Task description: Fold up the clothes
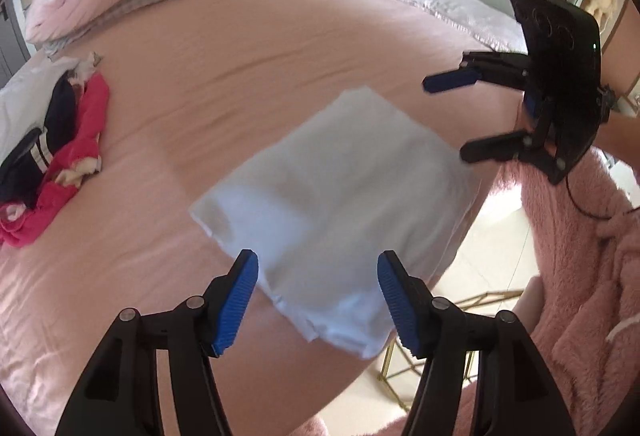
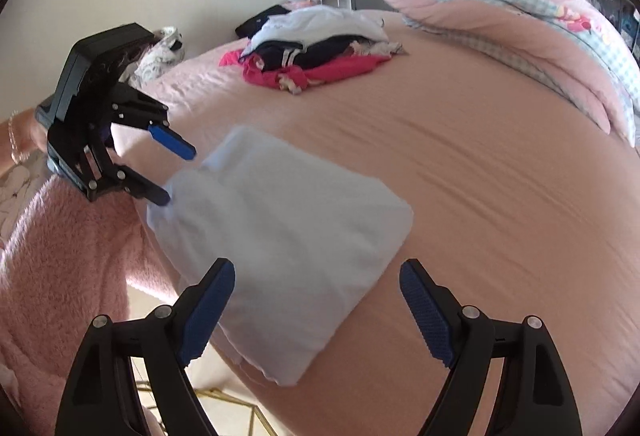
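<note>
Folded white garment point(image 1: 332, 188) lies flat on the pink bed sheet point(image 1: 224, 84), close to the near edge of the mattress, with one corner reaching that edge. It forms a compact, roughly rectangular packet with its layers stacked.

Left gripper point(image 1: 318, 300): jaws stand moderately apart, blue pads facing each other. Seen from its own camera, the near end of the white garment shows in the gap between the pads, but neither pad presses on the cloth. The right wrist view shows the same gripper point(image 2: 176, 174) at the left end of the garment; its lower fingertip is at the cloth's edge, and contact there cannot be confirmed. Nothing is clamped.

Right gripper point(image 2: 316, 310): jaws stand wide apart above the near corner of the garment. Its left pad overlaps the cloth in its own view; whether it touches cannot be told. The right pad stands over bare sheet. The left wrist view shows this gripper point(image 1: 444, 116) at the right end of the garment, both fingers spread, nothing gripped.

A pile of unfolded clothes point(image 2: 316, 60), red, navy and white, rests farther back on the bed, well apart from the folded garment. A rolled pink quilt point(image 2: 520, 20) occupies the far right. A fluffy pink sleeve point(image 1: 580, 244) shows at the near edge.
</note>
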`<move>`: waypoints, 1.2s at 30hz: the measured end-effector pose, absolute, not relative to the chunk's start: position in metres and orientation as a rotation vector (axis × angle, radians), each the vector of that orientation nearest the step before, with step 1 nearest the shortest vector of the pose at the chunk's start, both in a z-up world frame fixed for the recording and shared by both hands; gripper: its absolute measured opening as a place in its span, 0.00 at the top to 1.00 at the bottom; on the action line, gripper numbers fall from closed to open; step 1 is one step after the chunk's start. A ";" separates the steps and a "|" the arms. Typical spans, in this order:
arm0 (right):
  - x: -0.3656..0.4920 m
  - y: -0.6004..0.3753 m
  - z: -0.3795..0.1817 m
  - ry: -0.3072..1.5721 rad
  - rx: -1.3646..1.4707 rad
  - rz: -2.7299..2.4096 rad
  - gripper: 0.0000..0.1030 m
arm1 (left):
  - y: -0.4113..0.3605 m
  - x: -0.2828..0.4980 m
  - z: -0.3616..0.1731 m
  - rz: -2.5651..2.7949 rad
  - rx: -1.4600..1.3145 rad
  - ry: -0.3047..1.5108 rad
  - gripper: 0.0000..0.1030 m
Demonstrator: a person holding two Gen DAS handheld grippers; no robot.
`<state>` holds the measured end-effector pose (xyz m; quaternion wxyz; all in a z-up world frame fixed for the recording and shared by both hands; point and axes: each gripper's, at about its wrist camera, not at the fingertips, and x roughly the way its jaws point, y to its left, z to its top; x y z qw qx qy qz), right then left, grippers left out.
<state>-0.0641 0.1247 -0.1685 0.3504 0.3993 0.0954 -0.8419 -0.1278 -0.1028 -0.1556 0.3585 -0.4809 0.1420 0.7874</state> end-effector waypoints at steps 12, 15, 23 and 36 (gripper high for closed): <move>-0.136 0.121 -0.208 0.076 1.306 -2.366 0.19 | -0.127 -0.159 -0.187 2.227 -1.418 0.339 0.40; -0.138 0.147 -0.210 -0.034 1.348 -2.390 0.19 | -0.153 -0.163 -0.182 2.292 -1.440 0.177 0.40; -0.153 0.130 -0.217 -0.160 1.438 -2.445 0.19 | -0.122 -0.179 -0.193 2.376 -1.441 0.147 0.40; -0.111 0.166 -0.198 -0.149 1.400 -2.484 0.19 | -0.119 -0.129 -0.166 2.342 -1.439 0.073 0.39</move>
